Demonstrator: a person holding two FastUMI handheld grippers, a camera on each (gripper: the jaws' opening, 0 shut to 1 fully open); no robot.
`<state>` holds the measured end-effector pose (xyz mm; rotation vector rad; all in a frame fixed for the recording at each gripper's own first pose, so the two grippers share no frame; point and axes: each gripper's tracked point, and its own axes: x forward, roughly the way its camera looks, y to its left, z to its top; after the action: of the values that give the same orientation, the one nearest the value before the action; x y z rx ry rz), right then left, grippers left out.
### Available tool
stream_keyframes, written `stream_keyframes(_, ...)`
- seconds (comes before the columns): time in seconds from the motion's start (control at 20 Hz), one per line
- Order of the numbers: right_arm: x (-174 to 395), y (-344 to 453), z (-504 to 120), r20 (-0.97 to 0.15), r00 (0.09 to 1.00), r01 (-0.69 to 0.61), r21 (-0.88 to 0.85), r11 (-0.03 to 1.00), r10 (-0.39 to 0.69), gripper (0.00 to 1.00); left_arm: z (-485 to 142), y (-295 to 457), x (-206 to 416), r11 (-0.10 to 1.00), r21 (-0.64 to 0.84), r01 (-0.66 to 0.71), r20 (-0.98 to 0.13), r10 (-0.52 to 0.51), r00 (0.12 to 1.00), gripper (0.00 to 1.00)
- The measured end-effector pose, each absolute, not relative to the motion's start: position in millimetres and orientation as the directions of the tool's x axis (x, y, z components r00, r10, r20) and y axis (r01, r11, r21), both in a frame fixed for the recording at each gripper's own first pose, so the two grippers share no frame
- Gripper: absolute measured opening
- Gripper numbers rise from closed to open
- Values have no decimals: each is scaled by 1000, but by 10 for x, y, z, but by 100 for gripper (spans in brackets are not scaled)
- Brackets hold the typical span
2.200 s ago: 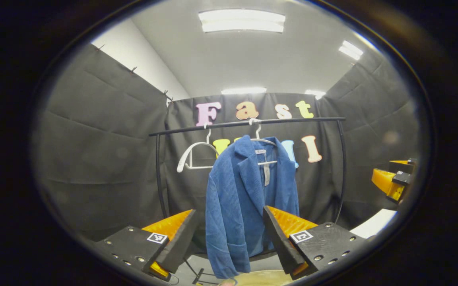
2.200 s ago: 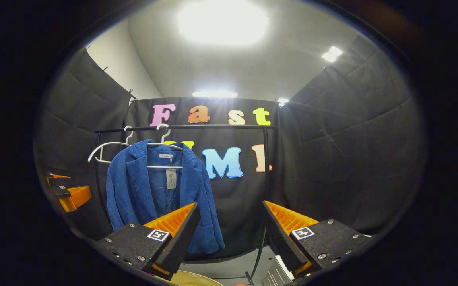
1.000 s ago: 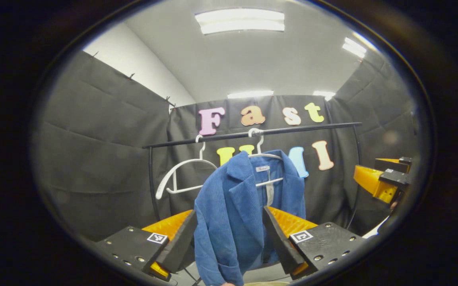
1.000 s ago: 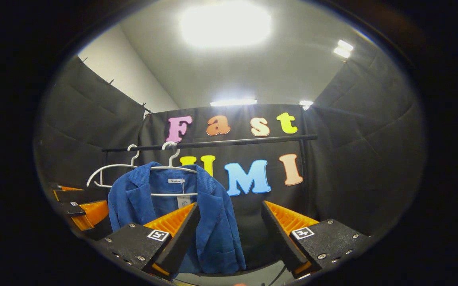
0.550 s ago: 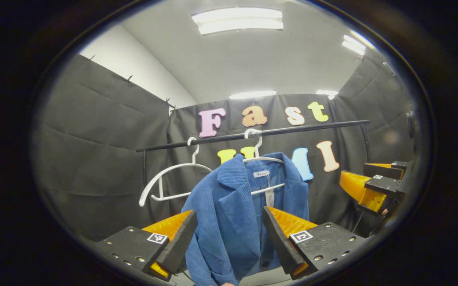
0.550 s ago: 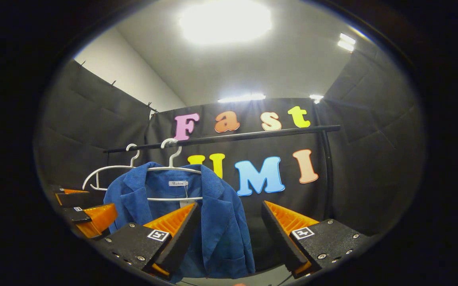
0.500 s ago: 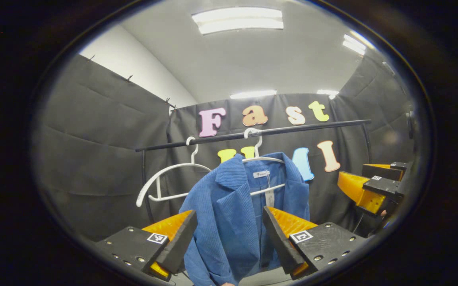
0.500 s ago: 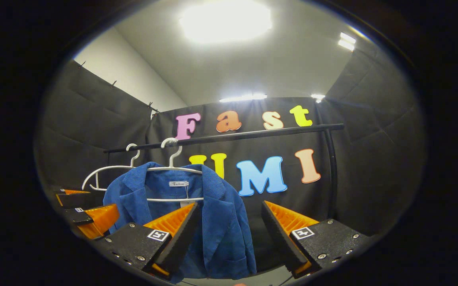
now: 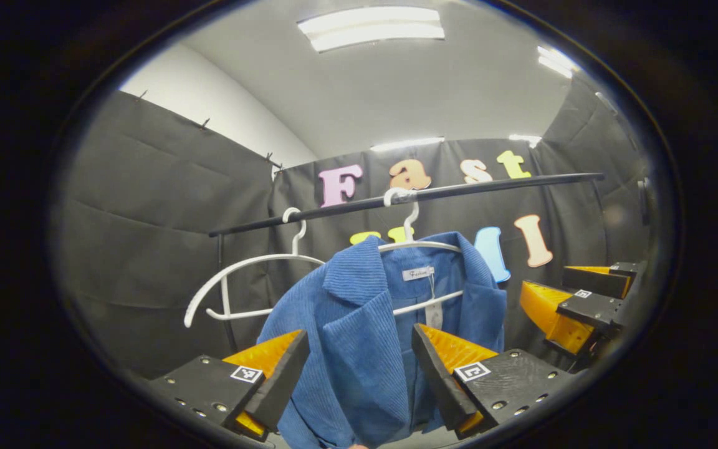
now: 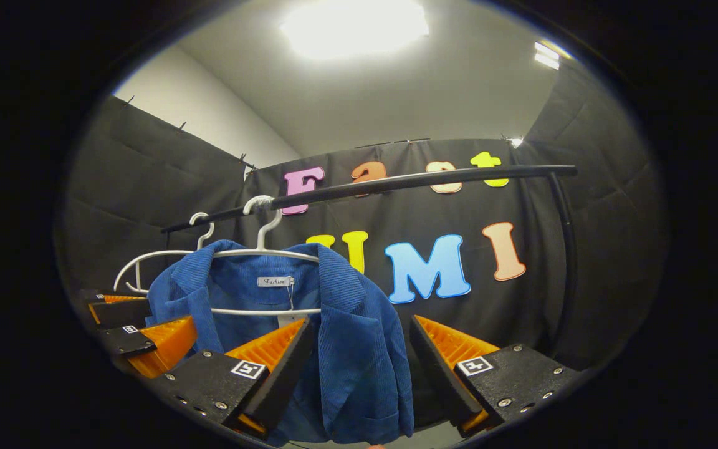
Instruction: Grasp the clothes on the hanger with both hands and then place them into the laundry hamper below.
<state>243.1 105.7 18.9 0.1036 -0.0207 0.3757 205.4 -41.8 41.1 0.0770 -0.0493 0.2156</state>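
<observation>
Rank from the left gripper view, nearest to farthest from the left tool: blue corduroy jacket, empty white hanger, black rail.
1. Blue corduroy jacket, dead ahead between the open left tool's fingers.
2. Empty white plastic hanger, up and left.
3. Black metal rail, above, carrying both hangers' hooks.

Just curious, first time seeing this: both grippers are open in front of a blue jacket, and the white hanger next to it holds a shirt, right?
Not quite. The second hanger is bare, as the left gripper view shows. The rest holds: left gripper and right gripper are open before the jacket.
</observation>
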Motion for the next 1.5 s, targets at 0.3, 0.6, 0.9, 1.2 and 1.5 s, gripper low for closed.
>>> stream_keyframes(0.3, 2743, 1284, -96, -10, 908, -413, 147, 899, 419, 95, 193, -353, 2305, 961, 64, -267, 18, 267, 964, 95)
stream_keyframes(0.6, 2971, 1509, -311, -33, 887, -450, 162, 878, 460, 95, 82, -271, 2483, 945, 73, -318, 14, 318, 948, 95)
stream_keyframes(0.9, 3178, 1654, -502, -42, 891, -442, 145, 885, 452, 95, -6, -203, 2572, 925, 99, -367, 22, 366, 930, 95)
stream_keyframes(1.2, 3307, 1685, -505, -41, 908, -410, 127, 903, 418, 83, -37, -107, 2554, 900, 129, -417, 32, 417, 908, 76)
stream_keyframes(1.5, 3316, 1781, -497, -47, 893, -443, 93, 892, 448, 29, -6, -136, 2499, 911, 131, -392, 13, 393, 919, 38)
